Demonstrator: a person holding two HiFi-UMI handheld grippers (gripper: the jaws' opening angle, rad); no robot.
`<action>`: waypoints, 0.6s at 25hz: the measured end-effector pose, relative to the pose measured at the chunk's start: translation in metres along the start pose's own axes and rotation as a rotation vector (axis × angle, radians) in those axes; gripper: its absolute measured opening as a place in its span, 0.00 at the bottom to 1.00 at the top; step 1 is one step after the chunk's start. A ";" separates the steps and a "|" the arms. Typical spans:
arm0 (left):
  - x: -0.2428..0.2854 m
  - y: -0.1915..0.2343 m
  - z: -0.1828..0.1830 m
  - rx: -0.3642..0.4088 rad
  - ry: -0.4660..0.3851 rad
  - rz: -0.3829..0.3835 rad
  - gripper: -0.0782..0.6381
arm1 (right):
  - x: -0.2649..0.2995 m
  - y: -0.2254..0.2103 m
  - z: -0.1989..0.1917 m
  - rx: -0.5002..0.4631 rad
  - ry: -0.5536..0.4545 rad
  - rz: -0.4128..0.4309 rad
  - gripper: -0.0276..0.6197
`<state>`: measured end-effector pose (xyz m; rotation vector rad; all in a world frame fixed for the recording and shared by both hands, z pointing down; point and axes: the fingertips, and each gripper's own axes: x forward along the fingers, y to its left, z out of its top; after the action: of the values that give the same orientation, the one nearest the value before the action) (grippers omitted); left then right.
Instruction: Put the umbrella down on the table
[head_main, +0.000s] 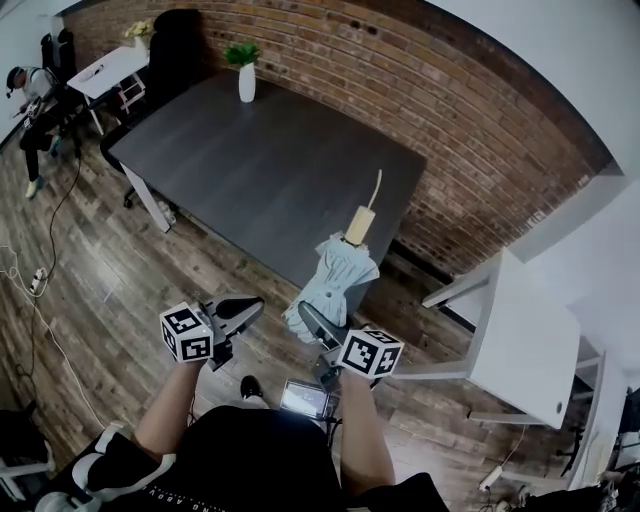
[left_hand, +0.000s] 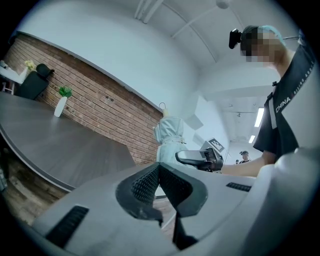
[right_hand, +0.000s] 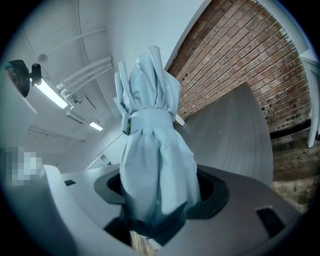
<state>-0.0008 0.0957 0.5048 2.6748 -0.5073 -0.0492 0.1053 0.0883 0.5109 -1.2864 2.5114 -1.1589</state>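
Note:
A folded light-blue umbrella (head_main: 338, 275) with a wooden handle (head_main: 360, 225) stands out from my right gripper (head_main: 312, 318), which is shut on its cloth. The handle end reaches over the near edge of the dark grey table (head_main: 250, 160). In the right gripper view the umbrella (right_hand: 152, 150) fills the space between the jaws of the right gripper (right_hand: 160, 192), with the table (right_hand: 235, 130) behind it. My left gripper (head_main: 243, 308) hangs to the left of the umbrella, shut and empty. In the left gripper view the left gripper (left_hand: 157, 170) has its pads together, and the umbrella (left_hand: 169, 135) shows beyond them.
A white vase with a green plant (head_main: 246, 75) stands at the table's far end. A white desk (head_main: 525, 340) is at the right, a white table (head_main: 110, 70) and a black chair (head_main: 175, 45) at the back left. A person (head_main: 30, 100) sits far left. Brick wall behind.

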 end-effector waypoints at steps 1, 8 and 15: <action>-0.002 0.008 0.004 0.003 0.001 -0.002 0.11 | 0.009 0.000 0.003 0.002 -0.002 0.000 0.51; -0.022 0.059 0.023 -0.013 -0.010 0.022 0.11 | 0.066 0.006 0.013 0.008 0.018 0.011 0.51; -0.037 0.107 0.021 -0.052 -0.003 0.054 0.11 | 0.122 0.001 0.017 0.017 0.046 0.029 0.51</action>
<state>-0.0746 0.0102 0.5276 2.6095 -0.5710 -0.0505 0.0331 -0.0106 0.5278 -1.2289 2.5379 -1.2146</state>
